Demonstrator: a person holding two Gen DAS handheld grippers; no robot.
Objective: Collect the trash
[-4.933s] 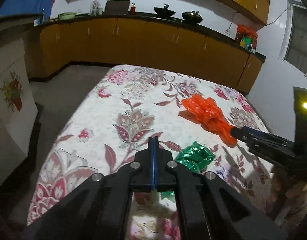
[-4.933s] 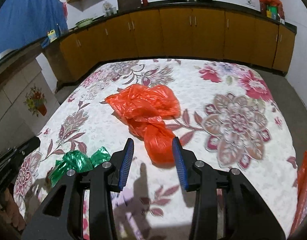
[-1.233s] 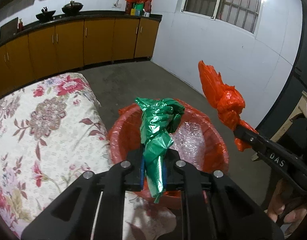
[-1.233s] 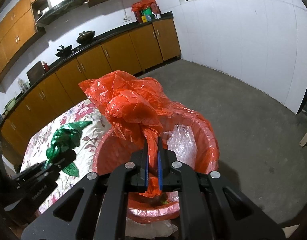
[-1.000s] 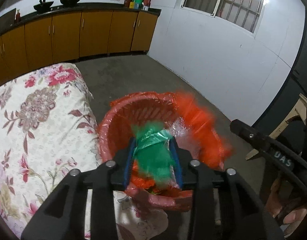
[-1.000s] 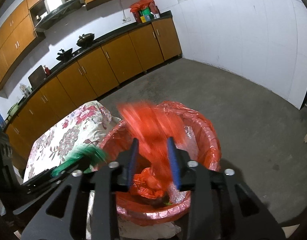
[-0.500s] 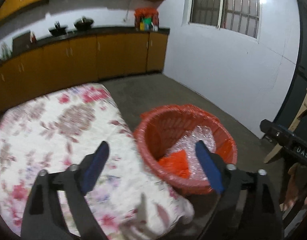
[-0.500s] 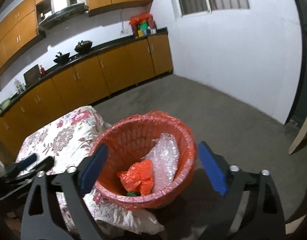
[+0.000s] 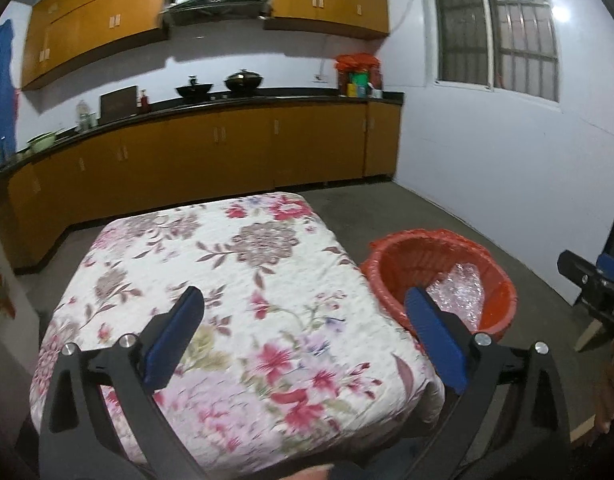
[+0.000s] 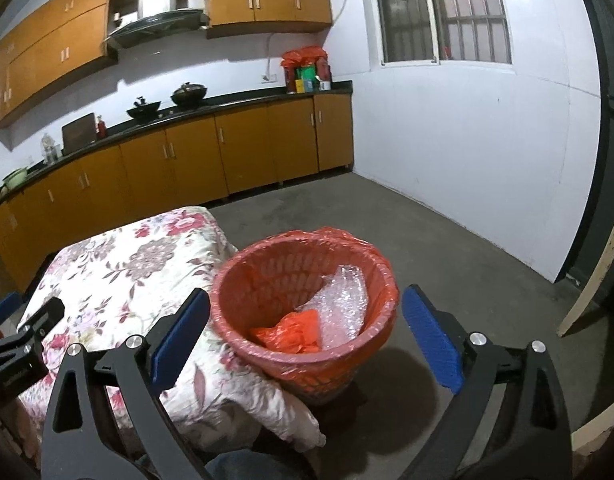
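A red mesh basket [image 10: 227, 292] with an orange liner stands on the floor against the table corner. In it lie a crumpled orange plastic bag [image 10: 295, 332] and clear bubble wrap [image 10: 339, 304]. The green bag does not show. My right gripper [image 10: 306, 300] hangs in front of the basket and above it, its jaws opening wide with nothing held between them. My left gripper [image 9: 303, 304] hovers over the floral tablecloth [image 9: 227, 280], jaws opening too and empty. The basket [image 9: 503, 276] sits to its right, showing bubble wrap [image 9: 459, 288].
Orange kitchen cabinets [image 9: 227, 152] with a dark counter run along the far wall. A white wall [image 10: 467, 152] and bare concrete floor [image 10: 447, 248] lie right of the basket. A pale wooden leg [image 10: 587, 280] leans at the right edge.
Both jaws went from shut on their bags to wide apart. The green and orange bags fell into the basket. Both grippers drew back and rose, the left swinging toward the table.
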